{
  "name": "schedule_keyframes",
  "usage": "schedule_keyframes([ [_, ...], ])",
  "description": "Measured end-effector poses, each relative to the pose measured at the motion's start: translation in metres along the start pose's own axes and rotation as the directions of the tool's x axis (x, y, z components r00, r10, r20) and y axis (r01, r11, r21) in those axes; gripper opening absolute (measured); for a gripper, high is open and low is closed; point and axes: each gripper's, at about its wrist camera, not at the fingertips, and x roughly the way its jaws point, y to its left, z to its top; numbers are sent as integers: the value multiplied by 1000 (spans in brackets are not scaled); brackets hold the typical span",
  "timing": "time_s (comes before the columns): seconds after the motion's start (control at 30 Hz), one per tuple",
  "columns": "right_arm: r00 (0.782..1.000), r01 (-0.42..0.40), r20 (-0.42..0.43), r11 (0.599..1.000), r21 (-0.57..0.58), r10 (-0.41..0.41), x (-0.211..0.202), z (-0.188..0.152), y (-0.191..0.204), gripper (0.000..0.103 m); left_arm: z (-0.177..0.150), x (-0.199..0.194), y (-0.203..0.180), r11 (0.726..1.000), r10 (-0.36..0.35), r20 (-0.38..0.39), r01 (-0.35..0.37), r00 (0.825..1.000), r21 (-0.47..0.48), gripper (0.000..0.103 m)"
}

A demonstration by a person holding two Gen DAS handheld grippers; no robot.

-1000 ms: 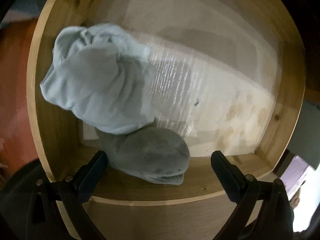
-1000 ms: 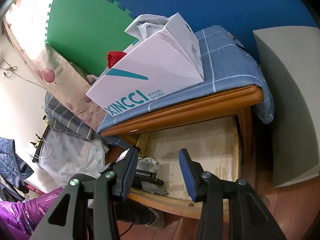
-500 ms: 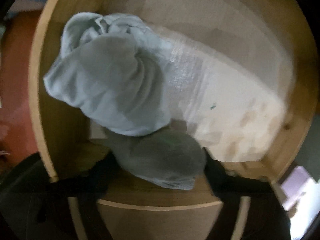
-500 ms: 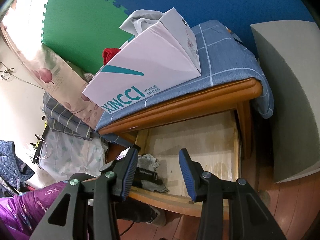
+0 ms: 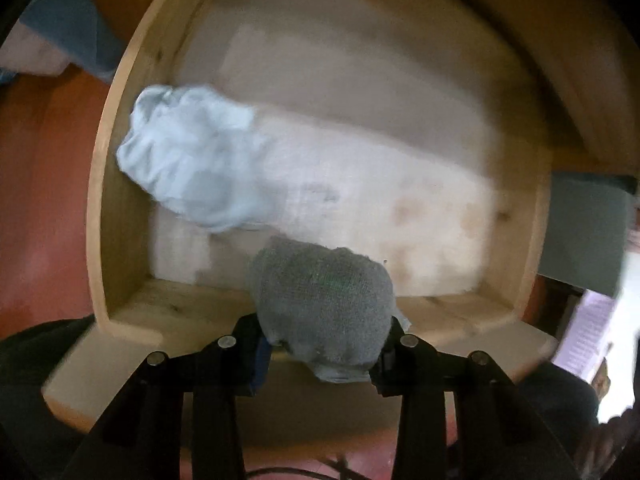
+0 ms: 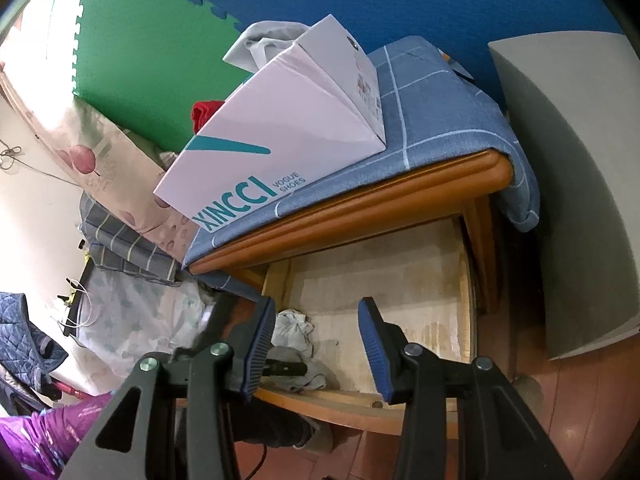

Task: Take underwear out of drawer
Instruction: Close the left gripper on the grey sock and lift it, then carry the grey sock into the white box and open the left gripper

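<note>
The grey underwear sits bunched between the two fingers of the left claw at the lower middle of the left wrist view, above the drawer's front edge. The jaws are closing and both pads press into the cloth from either side. In the right wrist view the same bundle shows small and partly hidden at lower centre.

The right claw stands partly open with nothing between its blue ribbed pads; it is aimed at the open drawer from outside and touches nothing.

Two cloth bundles are in view: the grey one in the grip and one pale blue garment lying on the drawer bottom at middle left, against the left wall. The drawer is a single one, lined with pale paper.

Above it, in the right wrist view, one white shoe box rests on a blue checked cloth covering the desk.
</note>
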Motion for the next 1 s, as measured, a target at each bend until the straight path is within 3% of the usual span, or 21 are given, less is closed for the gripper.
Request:
schedule_keyframes([
  [0.2,1000,29,-9,1000,-10,-29,4,-1,1,44,-26,-52,-26,994,-72,153,58,986,96,36],
  [0.53,999,50,-15,999,-2,-51,6,-1,-2,44,-55,-143,-63,963,-118,368,17,922,268,37],
  [0.77,997,66,-26,997,-30,-67,9,-3,2,44,-71,-207,-88,938,-173,445,10,879,346,37],
  [1.0,998,64,-27,998,-26,-65,8,-3,1,44,-56,-267,-115,922,-218,523,-2,824,387,38],
])
